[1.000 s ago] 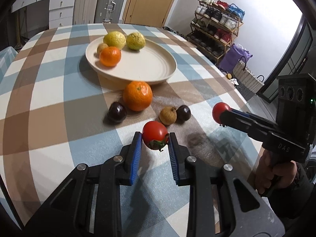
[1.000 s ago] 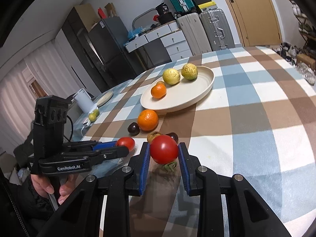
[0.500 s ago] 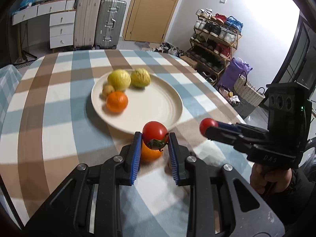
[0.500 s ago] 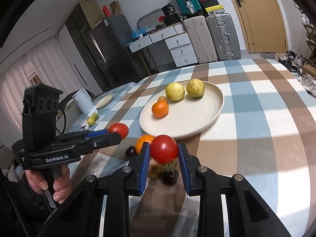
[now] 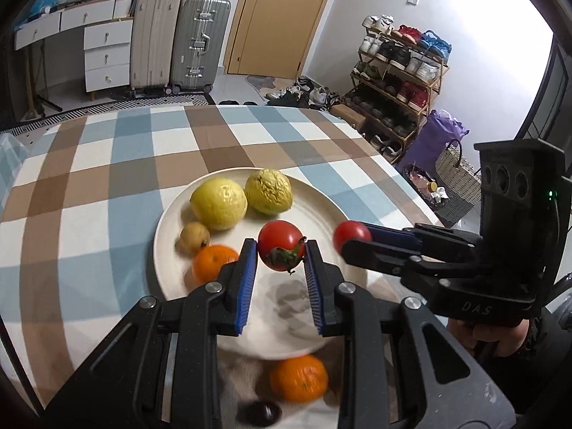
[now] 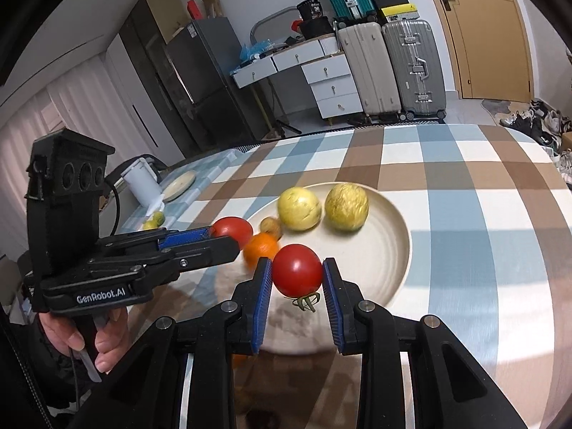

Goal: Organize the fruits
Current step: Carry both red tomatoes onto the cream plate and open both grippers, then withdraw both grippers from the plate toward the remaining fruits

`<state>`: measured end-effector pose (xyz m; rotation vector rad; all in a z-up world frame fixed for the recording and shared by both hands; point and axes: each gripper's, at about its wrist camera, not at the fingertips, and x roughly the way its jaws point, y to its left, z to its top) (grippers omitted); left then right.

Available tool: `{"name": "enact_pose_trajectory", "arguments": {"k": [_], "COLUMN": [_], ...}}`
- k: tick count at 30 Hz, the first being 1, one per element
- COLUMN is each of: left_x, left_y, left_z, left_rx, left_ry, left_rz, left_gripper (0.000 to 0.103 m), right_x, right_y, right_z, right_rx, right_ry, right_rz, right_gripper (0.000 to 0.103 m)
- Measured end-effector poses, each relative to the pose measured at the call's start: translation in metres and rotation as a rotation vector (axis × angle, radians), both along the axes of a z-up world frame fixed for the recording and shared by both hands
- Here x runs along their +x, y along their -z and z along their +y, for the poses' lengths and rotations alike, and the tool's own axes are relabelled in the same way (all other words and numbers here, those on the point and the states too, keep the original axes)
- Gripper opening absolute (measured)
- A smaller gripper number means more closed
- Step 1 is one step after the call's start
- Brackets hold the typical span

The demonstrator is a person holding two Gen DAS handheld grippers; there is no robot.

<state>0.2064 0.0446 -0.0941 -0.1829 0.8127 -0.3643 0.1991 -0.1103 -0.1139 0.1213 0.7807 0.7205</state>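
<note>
We are gripping one red tomato (image 5: 281, 244) between the blue pads of our left gripper (image 5: 281, 250) and a second tomato (image 6: 297, 270) in our right gripper (image 6: 297, 275), both clamped tight and hanging in the air over the near part of the cream plate (image 5: 321, 200). On that plate two yellow-green citrus fruits (image 5: 218, 203) are sitting side by side with a small brownish fruit (image 5: 194, 237) and a tangerine (image 5: 211, 261) just beside them, while another orange (image 5: 299, 377) is lying on the checked tablecloth (image 5: 107, 164) near the plate's front rim.
</note>
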Motion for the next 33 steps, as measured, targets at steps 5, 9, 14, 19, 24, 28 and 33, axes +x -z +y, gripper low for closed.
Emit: {"name": "enact_pose_trajectory", "arguments": {"k": [5, 9, 14, 19, 24, 28, 33], "left_x": [0.029, 0.040, 0.053, 0.052, 0.038, 0.014, -0.022], "left_y": [0.014, 0.021, 0.027, 0.022, 0.010, -0.005, -0.027], "left_z": [-0.005, -0.009, -0.009, -0.007, -0.003, 0.000, 0.003], "left_rx": [0.002, 0.012, 0.005, 0.005, 0.000, 0.021, 0.049], "left_ry": [0.007, 0.012, 0.007, -0.009, -0.025, -0.049, -0.095], "left_rz": [0.035, 0.039, 0.049, 0.044, 0.035, 0.001, -0.064], "left_gripper": [0.024, 0.024, 0.024, 0.024, 0.026, 0.043, 0.067], "right_x": [0.029, 0.049, 0.064, 0.066, 0.057, 0.036, 0.008], "right_y": [0.010, 0.019, 0.026, 0.026, 0.017, 0.000, -0.015], "right_z": [0.008, 0.011, 0.018, 0.019, -0.001, -0.016, -0.035], "right_rx": [-0.005, -0.008, -0.026, -0.041, 0.026, 0.034, 0.025], "right_ry": [-0.014, 0.000, 0.006, 0.029, 0.071, 0.100, 0.168], "right_rz": [0.034, 0.071, 0.090, 0.074, 0.060, 0.008, -0.023], "right_gripper": [0.029, 0.029, 0.029, 0.044, 0.086, 0.089, 0.102]}}
